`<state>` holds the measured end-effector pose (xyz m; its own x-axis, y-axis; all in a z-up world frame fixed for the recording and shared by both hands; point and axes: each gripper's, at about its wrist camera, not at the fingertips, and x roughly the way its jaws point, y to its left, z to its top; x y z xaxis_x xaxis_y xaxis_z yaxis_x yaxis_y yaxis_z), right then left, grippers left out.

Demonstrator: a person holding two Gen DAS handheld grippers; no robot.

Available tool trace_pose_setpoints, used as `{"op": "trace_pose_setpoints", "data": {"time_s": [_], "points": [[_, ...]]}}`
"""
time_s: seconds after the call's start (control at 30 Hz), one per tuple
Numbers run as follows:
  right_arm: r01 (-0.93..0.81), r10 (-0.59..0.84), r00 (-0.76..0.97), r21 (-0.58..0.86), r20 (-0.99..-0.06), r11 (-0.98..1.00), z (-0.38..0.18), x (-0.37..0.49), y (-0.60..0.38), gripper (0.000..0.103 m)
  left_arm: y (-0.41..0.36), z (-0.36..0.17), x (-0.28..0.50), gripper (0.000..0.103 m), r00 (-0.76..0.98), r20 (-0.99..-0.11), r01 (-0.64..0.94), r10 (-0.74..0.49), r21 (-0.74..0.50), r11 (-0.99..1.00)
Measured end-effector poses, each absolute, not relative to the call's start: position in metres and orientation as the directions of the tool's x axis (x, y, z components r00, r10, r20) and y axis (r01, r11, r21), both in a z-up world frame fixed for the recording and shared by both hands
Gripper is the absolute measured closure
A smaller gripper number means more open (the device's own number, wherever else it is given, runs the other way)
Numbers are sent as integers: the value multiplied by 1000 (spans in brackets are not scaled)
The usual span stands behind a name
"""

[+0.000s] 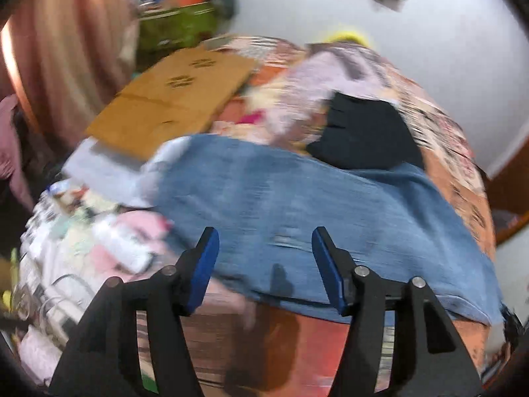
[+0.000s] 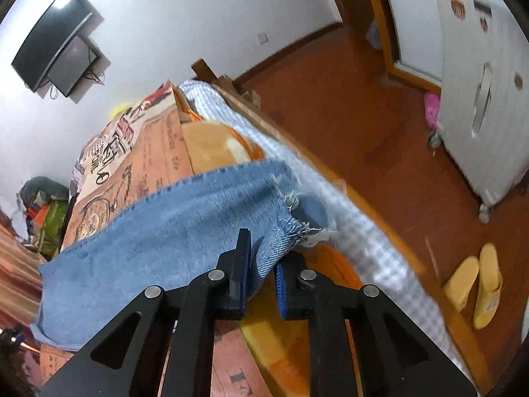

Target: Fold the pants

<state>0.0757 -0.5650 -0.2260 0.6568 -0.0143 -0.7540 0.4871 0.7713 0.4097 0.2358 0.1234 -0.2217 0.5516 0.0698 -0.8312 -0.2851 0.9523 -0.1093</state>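
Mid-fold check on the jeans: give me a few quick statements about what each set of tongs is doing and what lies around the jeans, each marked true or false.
1. The right tongs grip the jeans near the frayed hem. True.
2. The left tongs are clamped on the jeans. False: they stand open, with nothing between the fingers.
3. A black garment lies beyond the jeans. True.
4. Yellow slippers sit on the bed. False: they are on the floor.
5. A cardboard sheet lies on the bed. True.

light: bright, even | left view: heavy motion blur | edges: fisheye-bent, dark corners
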Motion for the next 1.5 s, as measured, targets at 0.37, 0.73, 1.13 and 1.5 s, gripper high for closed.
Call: {"op": "trace_pose_setpoints", "data": {"time_s": [0.37, 0.73, 1.13, 1.5], "points": [[487, -70, 631, 324, -773, 811, -212, 109, -557, 96, 227, -285, 234, 45, 482, -875, -461, -47, -299, 835], [434, -146, 639, 198, -755, 879, -186, 135, -551, 99, 195, -285, 259, 85, 494, -869, -407, 27, -204, 891], [346, -219, 766, 101, -604, 933, -118, 168, -557, 99, 167, -248, 257, 95, 537, -824, -371, 182, -37, 928], [440, -158, 562, 132, -812, 888, -247, 133, -577, 99, 162, -297, 246, 95, 436, -873, -373, 218, 45, 927]]}}
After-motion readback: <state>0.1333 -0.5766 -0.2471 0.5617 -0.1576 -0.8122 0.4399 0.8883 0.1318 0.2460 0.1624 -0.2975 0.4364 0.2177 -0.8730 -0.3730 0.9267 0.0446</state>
